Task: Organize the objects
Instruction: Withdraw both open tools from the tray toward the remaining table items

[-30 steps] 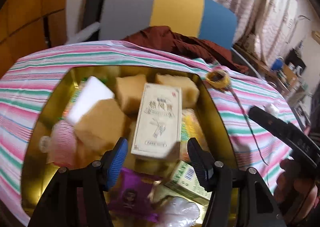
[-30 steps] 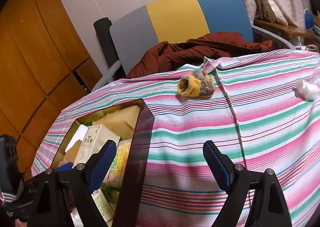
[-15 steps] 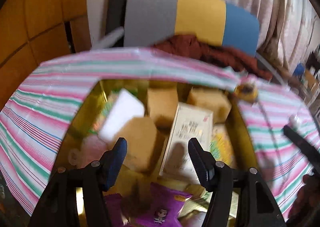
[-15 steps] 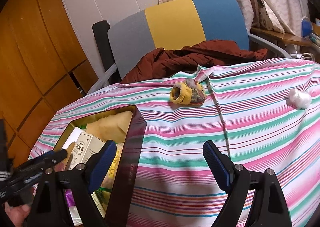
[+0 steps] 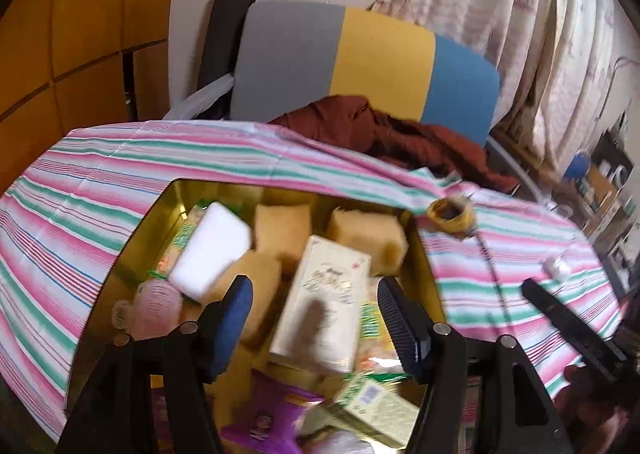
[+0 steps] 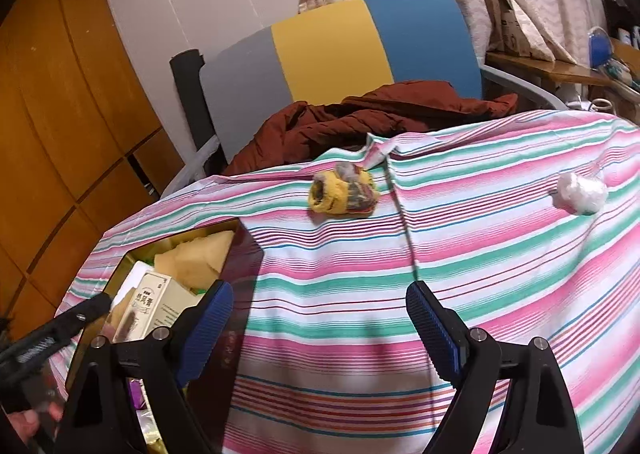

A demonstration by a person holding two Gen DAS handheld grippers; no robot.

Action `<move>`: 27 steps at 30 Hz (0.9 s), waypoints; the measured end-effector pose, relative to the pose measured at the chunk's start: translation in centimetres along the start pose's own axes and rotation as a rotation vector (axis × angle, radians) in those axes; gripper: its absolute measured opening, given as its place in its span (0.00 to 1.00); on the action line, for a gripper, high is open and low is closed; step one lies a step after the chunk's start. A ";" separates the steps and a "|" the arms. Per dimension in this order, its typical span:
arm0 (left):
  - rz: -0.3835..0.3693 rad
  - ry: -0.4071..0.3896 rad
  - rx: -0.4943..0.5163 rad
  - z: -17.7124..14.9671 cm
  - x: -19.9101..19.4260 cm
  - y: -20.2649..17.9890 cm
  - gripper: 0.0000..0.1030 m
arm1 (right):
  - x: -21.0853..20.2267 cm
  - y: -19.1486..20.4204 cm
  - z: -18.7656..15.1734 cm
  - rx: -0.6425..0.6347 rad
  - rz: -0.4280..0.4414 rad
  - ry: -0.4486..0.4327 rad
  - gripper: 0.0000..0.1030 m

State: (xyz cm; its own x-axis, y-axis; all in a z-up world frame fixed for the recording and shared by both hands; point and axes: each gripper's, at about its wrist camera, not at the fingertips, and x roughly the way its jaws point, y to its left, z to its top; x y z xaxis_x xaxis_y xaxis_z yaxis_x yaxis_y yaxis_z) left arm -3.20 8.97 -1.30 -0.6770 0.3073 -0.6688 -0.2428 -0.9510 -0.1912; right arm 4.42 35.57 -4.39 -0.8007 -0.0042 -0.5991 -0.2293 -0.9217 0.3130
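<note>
Glossy golden metal tin (image 5: 160,213) on striped woven tablecloth (image 6: 440,254).

Left gripper (image 5: 314,308), black frame with blue ribbed pads: angled downward, jaws opening, nothing between them. Right gripper (image 6: 320,328), same build: jaws wide apart, empty.

Cream box (image 5: 320,298) lies tilted atop sponges (image 5: 364,234) in tin (image 5: 120,262).

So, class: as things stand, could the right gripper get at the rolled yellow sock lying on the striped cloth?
Probably yes. The right gripper is open and empty, and only bare striped cloth lies between it and the yellow sock. The gold box sits off to its left, out of the way.
</note>
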 end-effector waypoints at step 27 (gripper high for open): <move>-0.366 0.288 0.362 -6.0 3.2 -16.7 0.73 | -1.0 -12.7 0.0 0.099 -0.201 0.030 0.87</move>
State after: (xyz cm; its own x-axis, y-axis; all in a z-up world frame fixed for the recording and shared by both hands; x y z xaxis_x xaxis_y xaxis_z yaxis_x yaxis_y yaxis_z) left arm 2.86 25.64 -4.56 -0.3008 0.5443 -0.7831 -0.6816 -0.6971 -0.2227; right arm 8.13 47.24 -7.81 -0.7168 0.1624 -0.6781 -0.4366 -0.8628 0.2548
